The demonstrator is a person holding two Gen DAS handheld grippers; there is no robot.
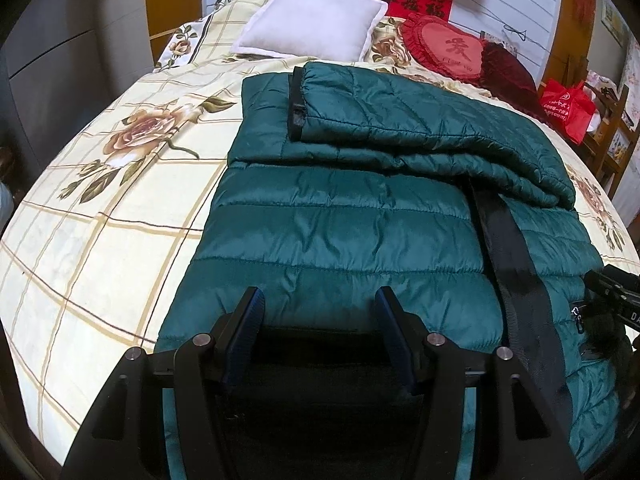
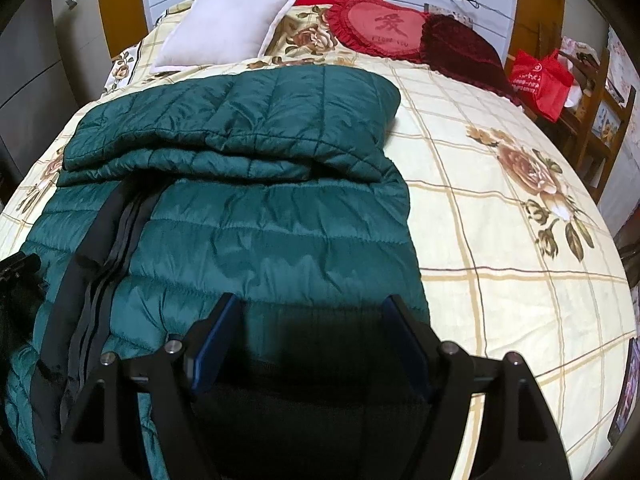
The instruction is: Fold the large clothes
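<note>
A dark green quilted jacket [image 1: 340,216] [image 2: 260,232] lies flat on the bed, with a sleeve folded across its upper part and a black cuff [image 1: 296,104] showing. A black zipper strip [image 1: 516,256] [image 2: 104,248] runs down its front. My left gripper [image 1: 320,296] hovers open over the jacket's near left part, nothing between its blue pads. My right gripper [image 2: 313,304] is open over the near right part, close to the jacket's right edge. Each gripper shows at the edge of the other's view: the right gripper [image 1: 612,284], the left gripper [image 2: 16,268].
The bed sheet [image 1: 100,240] [image 2: 520,260] is cream with checks and roses. At the head lie a white pillow [image 1: 312,24] [image 2: 228,28], a red heart cushion [image 1: 444,48] [image 2: 380,26] and a dark red cushion [image 2: 464,48]. A red bag [image 2: 540,80] sits on wooden furniture at right.
</note>
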